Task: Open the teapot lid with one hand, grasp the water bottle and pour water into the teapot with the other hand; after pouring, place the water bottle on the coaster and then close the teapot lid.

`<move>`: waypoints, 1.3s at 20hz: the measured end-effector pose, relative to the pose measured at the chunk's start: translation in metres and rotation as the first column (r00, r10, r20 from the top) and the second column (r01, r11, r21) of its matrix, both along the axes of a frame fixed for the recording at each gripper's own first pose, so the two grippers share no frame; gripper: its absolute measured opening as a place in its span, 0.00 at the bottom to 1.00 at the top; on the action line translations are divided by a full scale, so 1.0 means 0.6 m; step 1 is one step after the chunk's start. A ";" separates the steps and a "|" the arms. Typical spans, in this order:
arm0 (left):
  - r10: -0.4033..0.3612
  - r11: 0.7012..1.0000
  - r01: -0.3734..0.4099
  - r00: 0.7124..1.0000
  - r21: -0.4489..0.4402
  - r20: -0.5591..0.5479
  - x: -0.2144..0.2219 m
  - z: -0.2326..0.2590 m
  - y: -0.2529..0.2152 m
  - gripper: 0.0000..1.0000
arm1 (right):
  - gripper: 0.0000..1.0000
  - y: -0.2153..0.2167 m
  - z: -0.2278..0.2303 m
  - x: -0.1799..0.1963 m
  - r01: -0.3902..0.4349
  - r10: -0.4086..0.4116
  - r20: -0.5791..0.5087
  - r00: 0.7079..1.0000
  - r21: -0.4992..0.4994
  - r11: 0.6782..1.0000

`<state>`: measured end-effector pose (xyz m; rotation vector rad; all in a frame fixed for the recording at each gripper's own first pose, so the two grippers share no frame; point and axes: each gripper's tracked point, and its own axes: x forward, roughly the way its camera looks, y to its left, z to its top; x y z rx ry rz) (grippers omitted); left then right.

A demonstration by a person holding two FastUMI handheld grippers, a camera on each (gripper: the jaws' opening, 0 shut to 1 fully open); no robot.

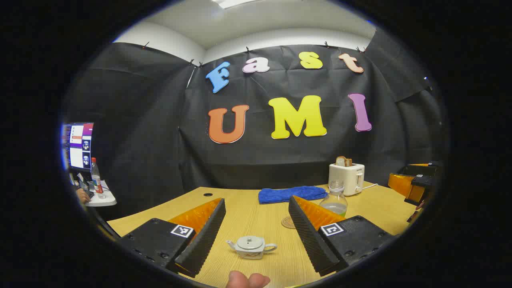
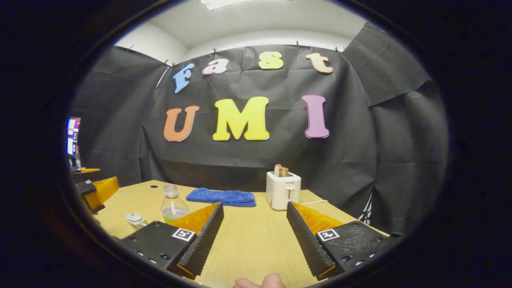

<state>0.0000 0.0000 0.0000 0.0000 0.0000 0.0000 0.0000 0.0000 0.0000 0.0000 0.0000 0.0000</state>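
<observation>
Left gripper view: riding low over the wooden table point(image 1: 248, 216), facing the black back wall, with the teapot point(image 1: 251, 247) close ahead between its own fingers and the water bottle point(image 1: 335, 199) just past the right finger. Right gripper view: same low height and same facing, set farther right, with bottle point(image 2: 174, 209) and teapot point(image 2: 135, 219) off beyond the left finger. Shared by both: table, toaster point(image 1: 347, 178), blue towel point(image 1: 292, 194), back wall.

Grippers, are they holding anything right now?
No, nothing is held. The left gripper is open above the small grey ceramic teapot, lid on; the right gripper is open over bare wooden table.
</observation>
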 end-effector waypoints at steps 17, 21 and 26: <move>-0.023 1.000 0.022 0.999 -0.009 -0.028 -0.001 -0.011 -0.004 0.99 | 0.95 0.001 0.012 -0.006 0.004 -0.004 0.022 1.000 -0.013 1.000; -0.023 1.000 0.023 0.999 -0.012 -0.046 -0.002 -0.019 -0.002 0.99 | 0.95 0.003 0.009 -0.002 -0.005 0.005 0.022 1.000 -0.009 1.000; -0.006 1.000 0.005 0.995 -0.009 -0.104 -0.004 -0.063 0.026 0.99 | 0.94 0.014 -0.021 0.005 -0.036 0.036 -0.017 0.999 -0.012 0.999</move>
